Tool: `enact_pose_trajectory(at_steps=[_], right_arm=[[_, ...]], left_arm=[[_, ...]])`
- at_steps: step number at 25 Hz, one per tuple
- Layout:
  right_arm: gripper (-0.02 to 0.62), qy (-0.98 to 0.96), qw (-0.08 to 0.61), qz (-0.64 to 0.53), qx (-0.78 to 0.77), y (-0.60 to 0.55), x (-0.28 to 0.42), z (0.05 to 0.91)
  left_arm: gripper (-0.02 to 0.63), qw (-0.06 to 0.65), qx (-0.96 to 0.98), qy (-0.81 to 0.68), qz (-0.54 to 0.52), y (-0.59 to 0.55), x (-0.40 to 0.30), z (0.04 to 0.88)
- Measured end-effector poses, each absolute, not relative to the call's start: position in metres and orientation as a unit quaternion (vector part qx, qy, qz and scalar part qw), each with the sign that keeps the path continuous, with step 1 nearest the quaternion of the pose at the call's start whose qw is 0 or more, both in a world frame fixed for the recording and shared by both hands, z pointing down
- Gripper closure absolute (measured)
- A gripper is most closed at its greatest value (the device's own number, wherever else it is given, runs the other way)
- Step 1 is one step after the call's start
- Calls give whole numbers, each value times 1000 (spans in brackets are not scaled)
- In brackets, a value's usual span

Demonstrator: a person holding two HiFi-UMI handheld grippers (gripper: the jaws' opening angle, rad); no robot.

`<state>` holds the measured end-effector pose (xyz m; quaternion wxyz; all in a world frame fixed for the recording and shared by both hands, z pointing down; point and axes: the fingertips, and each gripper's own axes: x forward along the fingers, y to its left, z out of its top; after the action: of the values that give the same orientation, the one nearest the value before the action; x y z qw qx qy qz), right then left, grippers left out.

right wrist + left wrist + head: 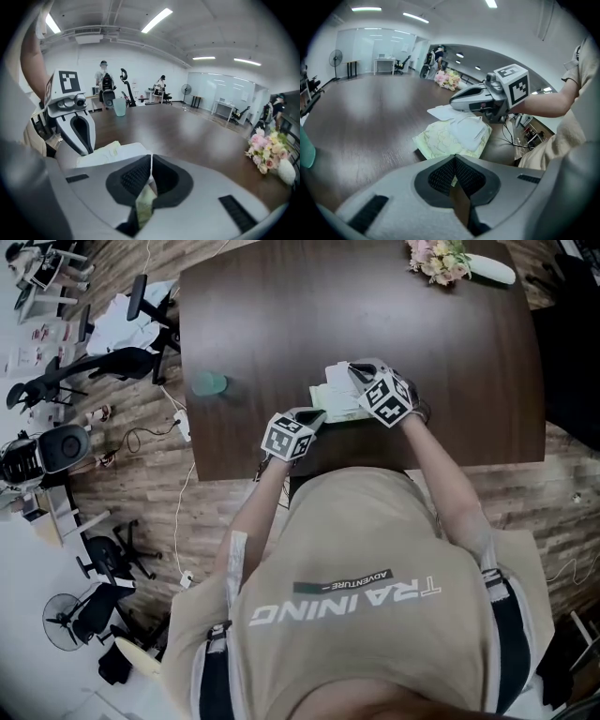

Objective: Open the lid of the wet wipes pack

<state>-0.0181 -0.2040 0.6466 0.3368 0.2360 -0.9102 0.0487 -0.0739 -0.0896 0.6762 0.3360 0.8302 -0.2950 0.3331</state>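
Note:
The pale green wet wipes pack (336,401) lies near the front edge of the dark table (281,324). My left gripper (311,416) is shut on the pack's near edge (440,140), with a sliver of wrapper pinched between its jaws (454,160). My right gripper (354,373) comes in from the right and is shut on the white lid flap (440,111), which stands raised off the pack. In the right gripper view a thin white edge runs between the closed jaws (150,160), with green wrapper (101,152) beneath. The left gripper (83,140) faces it close by.
A teal cup (208,383) stands on the table to the left of the pack. A bunch of flowers (439,259) lies at the far right corner. Office chairs, a fan (66,620) and cables sit on the floor to the left.

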Motion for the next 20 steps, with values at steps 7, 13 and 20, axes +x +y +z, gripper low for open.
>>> enact_pose_trajectory(at_steps=[7, 13, 20], right_arm=[[578, -906, 305, 94, 279, -166, 25, 631], [578, -903, 271, 134, 306, -144, 37, 620], [580, -909, 211, 179, 311, -132, 40, 592]], left_arm=[[597, 328, 828, -337, 306, -89, -76, 676], [597, 286, 827, -340, 344, -89, -73, 674], [597, 268, 844, -324, 332, -91, -60, 643]])
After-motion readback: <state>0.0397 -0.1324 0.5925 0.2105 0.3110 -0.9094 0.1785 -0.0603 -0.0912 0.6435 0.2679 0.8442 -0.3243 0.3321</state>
